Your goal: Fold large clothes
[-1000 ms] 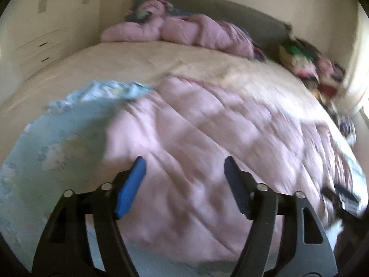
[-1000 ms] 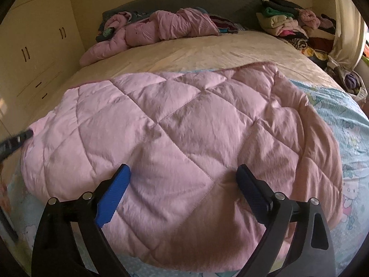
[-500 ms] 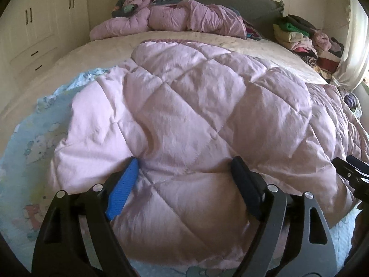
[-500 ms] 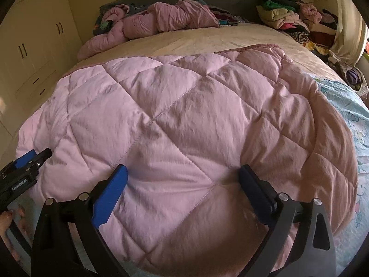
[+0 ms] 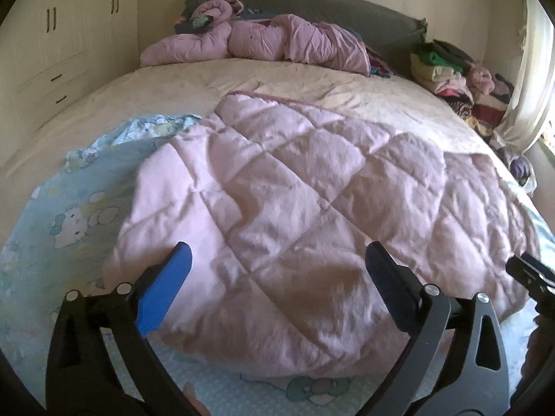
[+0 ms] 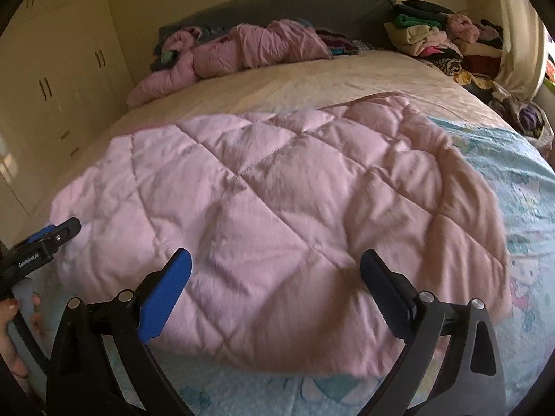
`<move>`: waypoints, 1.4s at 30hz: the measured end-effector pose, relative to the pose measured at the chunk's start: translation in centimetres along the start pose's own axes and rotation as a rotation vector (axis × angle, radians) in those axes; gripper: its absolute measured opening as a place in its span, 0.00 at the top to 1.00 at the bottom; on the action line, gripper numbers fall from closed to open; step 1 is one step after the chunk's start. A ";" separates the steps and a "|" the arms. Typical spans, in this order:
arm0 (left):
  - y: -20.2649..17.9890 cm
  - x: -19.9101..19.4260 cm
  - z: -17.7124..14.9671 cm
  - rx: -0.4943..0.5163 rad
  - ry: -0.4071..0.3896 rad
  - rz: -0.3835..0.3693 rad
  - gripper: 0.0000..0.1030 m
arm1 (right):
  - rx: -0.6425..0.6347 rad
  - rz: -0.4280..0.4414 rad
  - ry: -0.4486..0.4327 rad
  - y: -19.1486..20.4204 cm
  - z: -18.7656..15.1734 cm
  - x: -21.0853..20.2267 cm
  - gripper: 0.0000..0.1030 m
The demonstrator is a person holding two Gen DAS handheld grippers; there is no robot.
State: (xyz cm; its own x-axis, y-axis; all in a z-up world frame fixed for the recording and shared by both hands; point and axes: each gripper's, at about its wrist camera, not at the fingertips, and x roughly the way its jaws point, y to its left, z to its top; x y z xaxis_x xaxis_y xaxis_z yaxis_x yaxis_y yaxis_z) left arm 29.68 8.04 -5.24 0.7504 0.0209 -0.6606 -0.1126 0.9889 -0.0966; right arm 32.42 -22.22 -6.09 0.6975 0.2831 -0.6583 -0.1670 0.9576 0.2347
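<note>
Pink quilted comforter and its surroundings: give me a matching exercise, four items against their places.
Items:
1. pink quilted comforter
2. pale blue cartoon-print sheet
3. crumpled pink padded jacket
4. stack of folded clothes

Places:
A. along the grey headboard
B. far right corner of the bed
C. spread in front of both grippers
D. under the comforter, showing at its sides

Pairs: 1-C, 2-D, 3-A, 4-B

A wide bed (image 5: pixel 194 79) covered by a cream sheet is seen, with a grey upholstered headboard (image 5: pixel 347 7) at its far end. A crumpled pink padded jacket (image 5: pixel 263 41) is laid along the headboard. A pile of folded, mixed-colour clothes (image 6: pixel 433 38) is stacked at the far right corner. Cream wardrobe doors with dark handles (image 6: pixel 59 79) are set along the left wall.
</note>
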 end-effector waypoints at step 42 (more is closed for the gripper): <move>6.5 -4.0 -2.8 -0.147 0.024 0.150 0.09 | 0.172 -0.049 -0.005 -7.1 -4.5 -9.0 0.05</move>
State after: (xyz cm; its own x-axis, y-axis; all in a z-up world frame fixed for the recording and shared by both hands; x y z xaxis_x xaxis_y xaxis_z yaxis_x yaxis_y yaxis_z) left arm 24.13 13.99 -5.26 0.7028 0.1607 -0.6930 -0.3168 0.9429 -0.1026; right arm 24.24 -31.31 -5.04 0.7057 0.2357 -0.6682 -0.0116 0.9468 0.3217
